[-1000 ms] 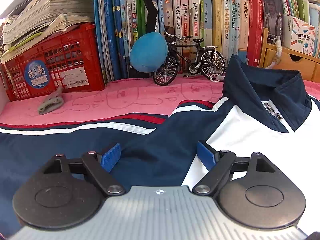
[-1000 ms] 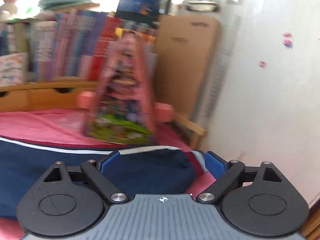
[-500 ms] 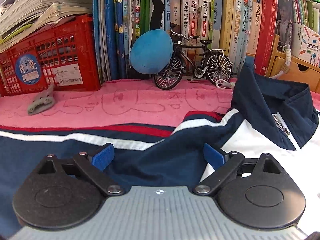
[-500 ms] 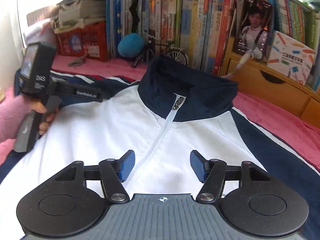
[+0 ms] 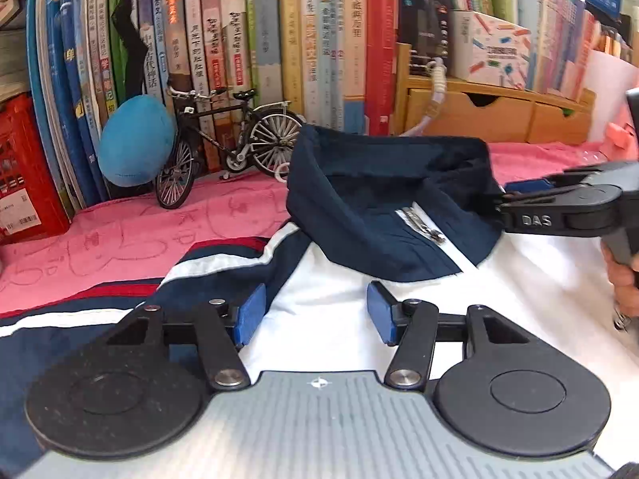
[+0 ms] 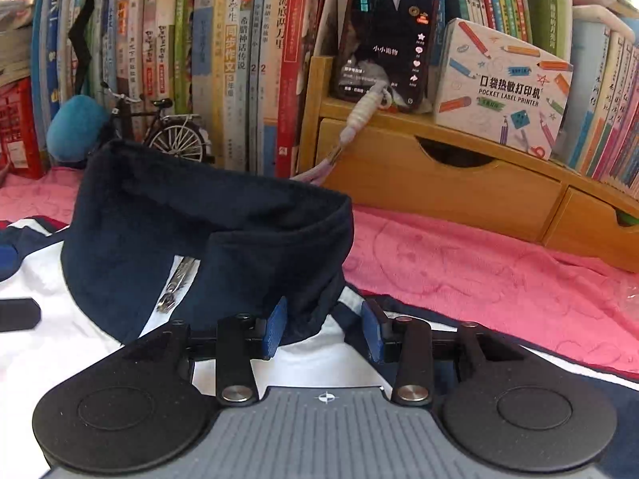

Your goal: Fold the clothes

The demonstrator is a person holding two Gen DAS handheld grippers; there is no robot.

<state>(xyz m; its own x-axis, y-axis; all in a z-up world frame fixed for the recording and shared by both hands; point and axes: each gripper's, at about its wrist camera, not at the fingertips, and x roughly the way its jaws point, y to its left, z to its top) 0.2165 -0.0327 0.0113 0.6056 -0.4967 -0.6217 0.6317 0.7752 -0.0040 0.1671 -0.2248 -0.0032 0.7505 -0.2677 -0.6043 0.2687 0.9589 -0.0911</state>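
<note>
lining both tools up at the jacket's collar

i'm closing my left tool [image 5: 315, 313] over the white chest panel, pads not yet pinching cloth; i'm closing my right tool [image 6: 321, 329] with the collar's [image 6: 223, 239] corner between its pads, not yet pinched. the jacket [image 5: 399, 319] is lying spread on the pink towel [image 5: 139, 231], books [image 5: 279, 40] behind. it looks light, limp and slick, so i'm favouring the thicker collar and shoulder seams.

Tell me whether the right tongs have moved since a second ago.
Yes. The right tongs swung from the wall at the jacket's sleeve end to the collar, now in front of the wooden drawers; jaws closing around the collar's edge.
</note>
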